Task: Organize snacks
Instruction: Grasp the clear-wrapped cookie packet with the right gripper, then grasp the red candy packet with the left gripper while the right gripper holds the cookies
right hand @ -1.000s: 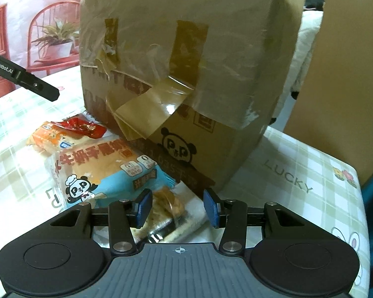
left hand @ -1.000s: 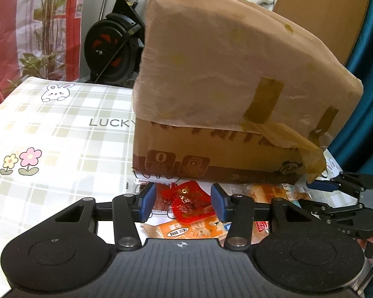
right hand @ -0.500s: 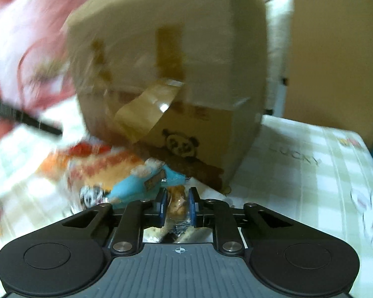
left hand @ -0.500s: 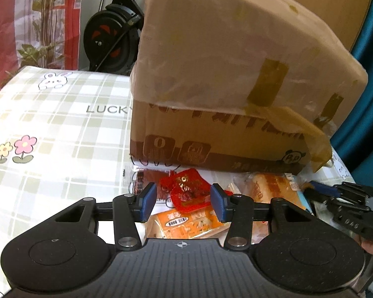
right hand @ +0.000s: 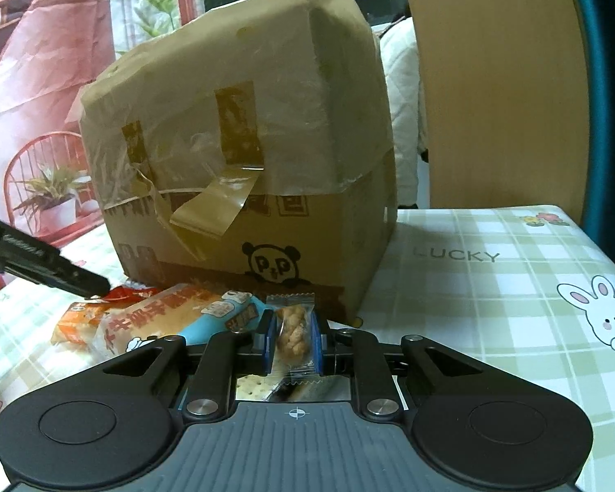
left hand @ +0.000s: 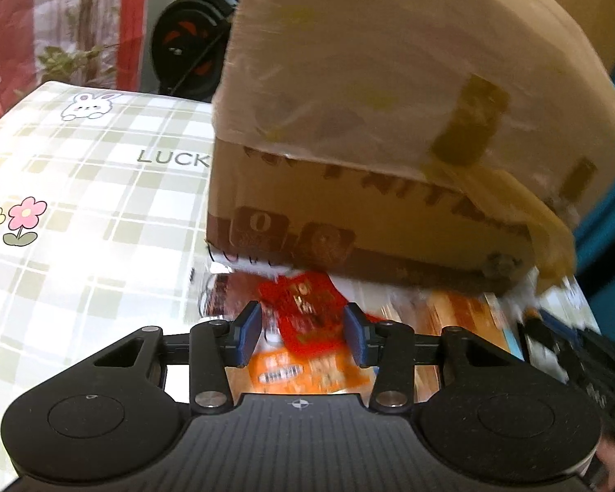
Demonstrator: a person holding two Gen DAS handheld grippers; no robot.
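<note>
A: What dominates the view ahead of each hand-held gripper?

B: The taped cardboard box [right hand: 242,156], standing on the checked surface [right hand: 512,287] just beyond both tools. Its bulk likely explains why the snacks lie bunched along its near foot: they are probably meant to go into it or be sorted beside it.

A: And the snacks themselves?

B: Left of the right hand-held gripper [right hand: 293,342] lies the large bread packet [right hand: 164,320] with blue print, with an orange packet [right hand: 76,322] further left. A cracker pack [right hand: 252,389] peeks out beneath the jaws.

A: What is the right one doing?

B: It is clenched on a small clear-wrapped twisted pastry [right hand: 293,328], the pads pressing both sides, the wrapper upright between them. Gripping the middle keeps the slippery film from sliding out.

A: And the left hand-held gripper [left hand: 303,336]?

B: Its jaws have just been closing a little, yet they remain released, straddling a red sachet [left hand: 307,307] that lies on the orange packet below. The pads look clear of it, though blur leaves some doubt.
</note>
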